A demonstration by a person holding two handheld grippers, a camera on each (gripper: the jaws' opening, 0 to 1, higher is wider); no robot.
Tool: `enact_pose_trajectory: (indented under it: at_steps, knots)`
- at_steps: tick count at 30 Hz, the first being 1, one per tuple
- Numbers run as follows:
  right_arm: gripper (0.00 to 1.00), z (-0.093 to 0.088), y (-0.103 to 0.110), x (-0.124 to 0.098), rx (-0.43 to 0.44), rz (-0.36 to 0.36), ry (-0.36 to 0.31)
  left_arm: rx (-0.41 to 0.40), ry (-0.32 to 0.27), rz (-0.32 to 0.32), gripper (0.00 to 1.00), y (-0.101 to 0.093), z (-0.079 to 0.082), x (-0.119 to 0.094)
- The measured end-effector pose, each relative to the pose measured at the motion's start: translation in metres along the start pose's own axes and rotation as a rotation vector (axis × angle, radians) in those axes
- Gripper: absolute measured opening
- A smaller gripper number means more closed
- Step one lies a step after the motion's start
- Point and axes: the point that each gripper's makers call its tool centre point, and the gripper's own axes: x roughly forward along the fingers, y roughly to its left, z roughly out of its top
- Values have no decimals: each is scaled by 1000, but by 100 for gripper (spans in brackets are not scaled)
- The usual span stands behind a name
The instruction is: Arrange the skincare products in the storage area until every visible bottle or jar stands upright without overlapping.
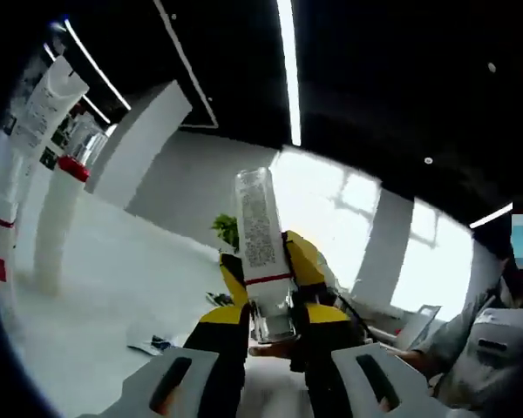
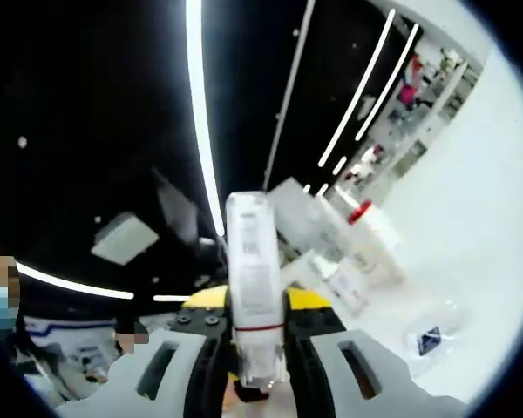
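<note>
My left gripper (image 1: pixel 270 318) is shut on a white bottle (image 1: pixel 258 231) with a printed label, a red band and a clear cap. The cap end sits between the yellow-and-black jaws and the base points away from the camera. My right gripper (image 2: pixel 257 344) is likewise shut on a white bottle (image 2: pixel 251 261) with a red band and a clear cap, also gripped near the cap. In the left gripper view a tall white bottle with a red collar (image 1: pixel 59 218) and a white tube (image 1: pixel 42 109) stand on the white surface (image 1: pixel 131 279). A group of white bottles (image 2: pixel 366 239) shows at the right of the right gripper view.
A small flat packet (image 1: pixel 152 341) lies on the white surface, also seen as a packet (image 2: pixel 430 338) in the right gripper view. A person (image 1: pixel 488 344) is at the right edge. A green plant (image 1: pixel 227 228) is behind the held bottle.
</note>
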Motion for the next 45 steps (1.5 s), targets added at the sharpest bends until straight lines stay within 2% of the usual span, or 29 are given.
enact_pose_trajectory:
  at_steps: [2,4,9,13,15,17,19,23,26,28,30,32,35,39,42,45]
  knots:
    - [21,5,-6,-2,8,-30,-26,106,-10,95,35,12,3,0]
    - [21,14,-18,-4,25,-63,-58,171,-23,149,38,18,7,-2]
    - [21,30,-32,-13,100,-114,-132,310,-35,241,38,23,15,-5]
    - [21,33,-42,-16,181,-142,-147,427,-22,307,38,30,20,-6]
    - [21,27,-49,-17,262,-161,-121,431,-10,301,38,30,18,-4]
    - [21,26,-49,-16,296,-150,-125,418,-13,294,38,32,18,-4]
    - [21,28,-50,-16,340,-138,-147,386,-14,268,39,31,18,-3]
    - [21,38,-45,-18,441,-77,-230,400,56,227,39,26,4,4]
    - [21,35,-47,-18,450,-82,-231,558,94,290,46,27,-3,11]
    - [21,31,-47,-15,456,-85,-220,594,88,302,54,25,-4,14]
    - [21,23,-46,-11,467,-85,-195,648,78,324,55,24,-2,15]
    - [21,19,-47,-7,468,-85,-185,654,63,329,55,24,0,13]
    - [21,15,-47,-5,465,-90,-182,686,29,384,54,29,10,8]
    - [21,8,-50,-2,474,-95,-178,689,-5,420,52,30,17,3]
    - [21,7,-46,-1,485,-81,-185,703,-9,440,52,30,18,1]
    - [21,8,-47,-2,492,-82,-193,760,-9,462,52,28,21,1]
